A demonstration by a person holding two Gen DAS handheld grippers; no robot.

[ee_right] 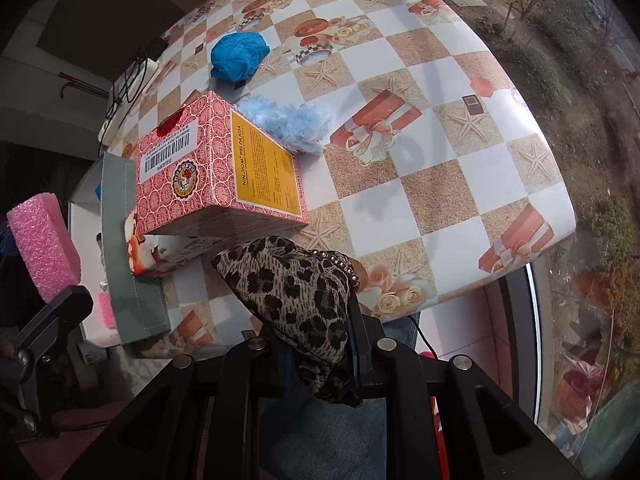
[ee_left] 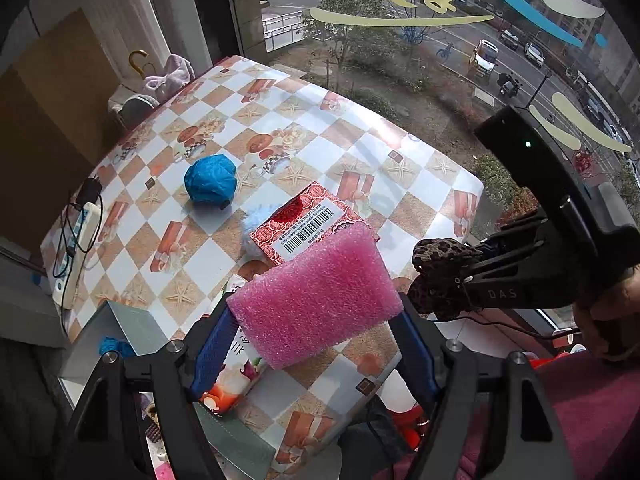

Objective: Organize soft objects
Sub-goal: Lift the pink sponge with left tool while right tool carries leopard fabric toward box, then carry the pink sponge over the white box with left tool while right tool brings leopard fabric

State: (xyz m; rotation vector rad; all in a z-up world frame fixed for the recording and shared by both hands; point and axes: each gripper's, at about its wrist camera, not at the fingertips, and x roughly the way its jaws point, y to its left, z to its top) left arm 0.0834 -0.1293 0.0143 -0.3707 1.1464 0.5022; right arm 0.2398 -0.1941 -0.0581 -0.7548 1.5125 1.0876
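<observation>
Two claws hang over a checked table [ee_left: 320, 128], each carrying something soft. The left claw [ee_left: 316, 328] grips a pink sponge [ee_left: 316, 296]; the right claw [ee_right: 320, 356] is pinched tight on a leopard pouch [ee_right: 296, 292]. Beyond both, a blue ball [ee_left: 210, 179] and pale fluff [ee_right: 286, 122] beside a red box [ee_right: 216, 168] await sorting. A grey bin [ee_right: 128, 248] sits left of the right claw.

My table [ee_left: 360, 128] wears a checked cloth with starfish and gift boxes, pushed against a big window [ee_left: 440, 20]. Daylight comes in; outside I see a street [ee_left: 520, 48], parked cars and trees [ee_left: 352, 28]
</observation>
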